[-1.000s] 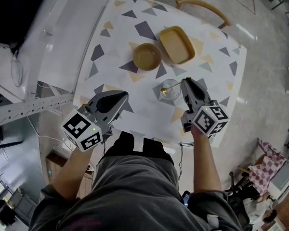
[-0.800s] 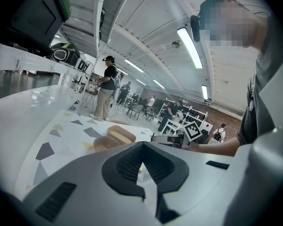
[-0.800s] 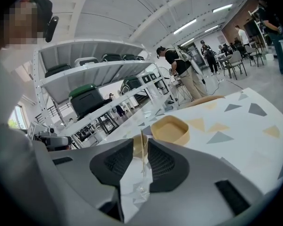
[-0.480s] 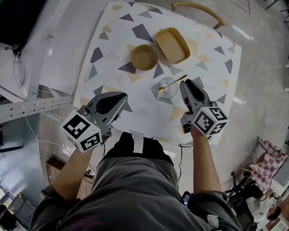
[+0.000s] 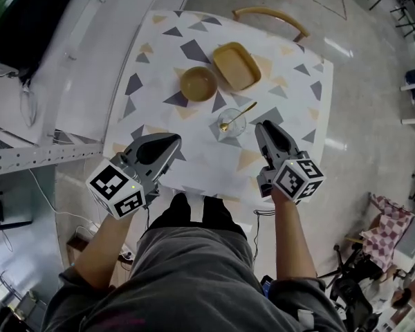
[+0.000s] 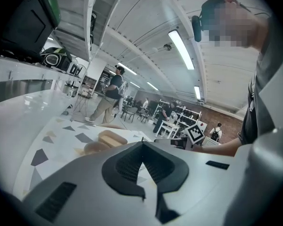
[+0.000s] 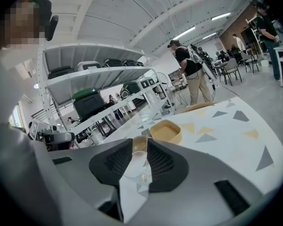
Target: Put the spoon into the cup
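1. Standing on the white, triangle-patterned bench (image 5: 200, 166), the clear glass cup (image 5: 233, 130) holds the gold spoon (image 5: 243, 113). The spoon's bowl end is down inside the glass, and its handle leans out over the rim, pointing away from the person and to the right.
2. The right gripper (image 5: 261, 126) hovers just beside the cup on its right, not touching it. In the right gripper view its jaws stand a little apart and grasp nothing. The cup (image 7: 135, 166) shows through the narrow gap between them, beyond the tips.
3. The left gripper (image 5: 171, 142) hangs over the near left part of the bench, well apart from the cup. In the left gripper view its jaw tips meet, with a wedge-shaped gap below them showing only bench surface, and it holds nothing.
4. A round tan bowl (image 5: 198, 84) sits beyond the cup, a little to the left. A tan rectangular dish (image 5: 236, 66) lies just beside the bowl on its right. Both look empty.
5. A curved wooden chair back (image 5: 271, 14) stands at the far edge of the bench.
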Available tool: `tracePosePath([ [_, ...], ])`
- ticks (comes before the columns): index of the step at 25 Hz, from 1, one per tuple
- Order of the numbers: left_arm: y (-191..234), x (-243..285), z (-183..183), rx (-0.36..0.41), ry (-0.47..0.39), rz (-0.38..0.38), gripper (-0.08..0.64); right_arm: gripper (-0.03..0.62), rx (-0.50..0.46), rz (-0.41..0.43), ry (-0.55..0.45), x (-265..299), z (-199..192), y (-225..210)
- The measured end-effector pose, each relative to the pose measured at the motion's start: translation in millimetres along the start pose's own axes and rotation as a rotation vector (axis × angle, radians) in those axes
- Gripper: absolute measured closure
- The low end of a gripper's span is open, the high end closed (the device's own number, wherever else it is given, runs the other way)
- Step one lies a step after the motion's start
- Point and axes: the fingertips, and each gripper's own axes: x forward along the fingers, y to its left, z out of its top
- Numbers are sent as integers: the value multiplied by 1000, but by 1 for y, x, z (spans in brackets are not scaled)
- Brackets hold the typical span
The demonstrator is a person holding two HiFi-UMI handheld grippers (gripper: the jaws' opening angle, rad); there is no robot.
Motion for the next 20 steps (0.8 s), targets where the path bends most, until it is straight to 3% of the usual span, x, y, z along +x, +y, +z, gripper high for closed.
tracePosePath([
  [20, -30, -25, 13, 53, -34, -47, 545, 552, -36, 16, -55, -64, -7, 53],
])
